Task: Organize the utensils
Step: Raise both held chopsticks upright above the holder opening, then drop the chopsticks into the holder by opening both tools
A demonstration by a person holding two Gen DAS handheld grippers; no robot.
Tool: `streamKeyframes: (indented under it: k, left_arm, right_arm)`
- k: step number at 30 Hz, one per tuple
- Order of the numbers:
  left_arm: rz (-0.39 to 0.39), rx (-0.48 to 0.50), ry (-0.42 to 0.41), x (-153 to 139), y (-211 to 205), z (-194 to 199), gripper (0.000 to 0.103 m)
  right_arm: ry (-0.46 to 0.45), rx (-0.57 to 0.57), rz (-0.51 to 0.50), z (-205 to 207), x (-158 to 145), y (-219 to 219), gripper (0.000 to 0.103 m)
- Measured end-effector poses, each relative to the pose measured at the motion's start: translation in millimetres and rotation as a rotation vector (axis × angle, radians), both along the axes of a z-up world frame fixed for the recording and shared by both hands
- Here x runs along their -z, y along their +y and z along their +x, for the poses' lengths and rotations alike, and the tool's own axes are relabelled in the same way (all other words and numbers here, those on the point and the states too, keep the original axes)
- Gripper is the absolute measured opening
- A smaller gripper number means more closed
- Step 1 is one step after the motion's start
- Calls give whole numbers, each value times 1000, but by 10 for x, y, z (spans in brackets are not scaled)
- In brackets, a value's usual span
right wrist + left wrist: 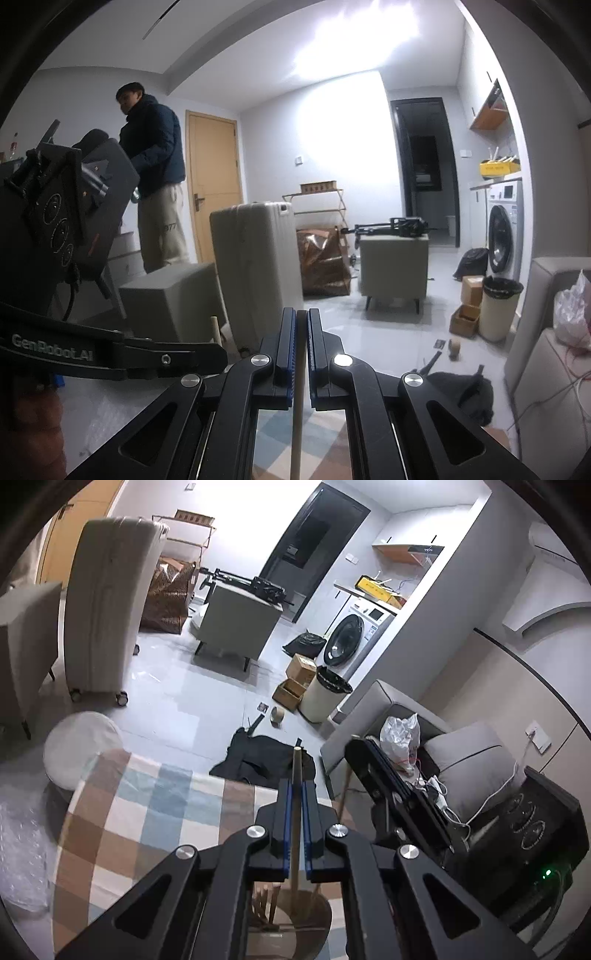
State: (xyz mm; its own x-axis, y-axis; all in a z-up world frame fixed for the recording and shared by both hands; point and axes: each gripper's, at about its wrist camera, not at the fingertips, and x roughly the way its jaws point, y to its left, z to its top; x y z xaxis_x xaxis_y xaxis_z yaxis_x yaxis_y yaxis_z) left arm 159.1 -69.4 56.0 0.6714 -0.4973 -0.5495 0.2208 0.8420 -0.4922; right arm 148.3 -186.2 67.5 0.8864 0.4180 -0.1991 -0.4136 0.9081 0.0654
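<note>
My left gripper (295, 781) is shut on a thin wooden utensil handle (295, 768) that stands upright between its blue pads. The handle's lower end reaches down into a round wooden holder (314, 919) on the checked tablecloth (147, 812); several wooden utensils (264, 901) stand in the holder. My right gripper (302, 312) is shut on a second pale wooden handle (298, 424), also upright, above the cloth. In the left wrist view the right gripper (360, 744) hangs just to the right, its stick (345, 790) below it. The left gripper's body (74, 221) fills the right wrist view's left side.
A round white stool (81, 749) stands beyond the table's far left corner, and a black garment (258, 757) lies on the floor past the edge. Further off are a pale suitcase (107, 609), a bin (327, 694), boxes (295, 679) and a sofa (461, 757). A person (155, 166) stands by the door.
</note>
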Motion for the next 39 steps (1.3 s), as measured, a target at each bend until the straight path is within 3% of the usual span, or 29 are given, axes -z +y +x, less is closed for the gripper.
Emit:
streamKeyframes:
  k: [8,18,29,31,33,36,39]
  left_arm:
    - [92,54,6,116,-97,-140,0]
    - [125,118,79,245,-155,-159,0]
    - [140,161,137,363,-206,-243,1]
    - [174,170,175,389,-240,-255,7]
    - [217,154,202,391,-251,-283,28]
    - [210,113,174,296,-181,-443,53]
    - [238,77,146,194,-160,-625,65]
  right_arm:
    - [33,-40,-34,-108,138,-23,5]
    - [115,-51,-40,-378,356,-104,5]
    - [205,20,51,-728,522,-358,8]
    - [240,41,64,-806,548,-397,10]
    - [274,65,72,-894,577,-454,21]
    - [322,112,99,-1089,599,-547,36]
    - [349,150,118,-1297,572,-617,53]
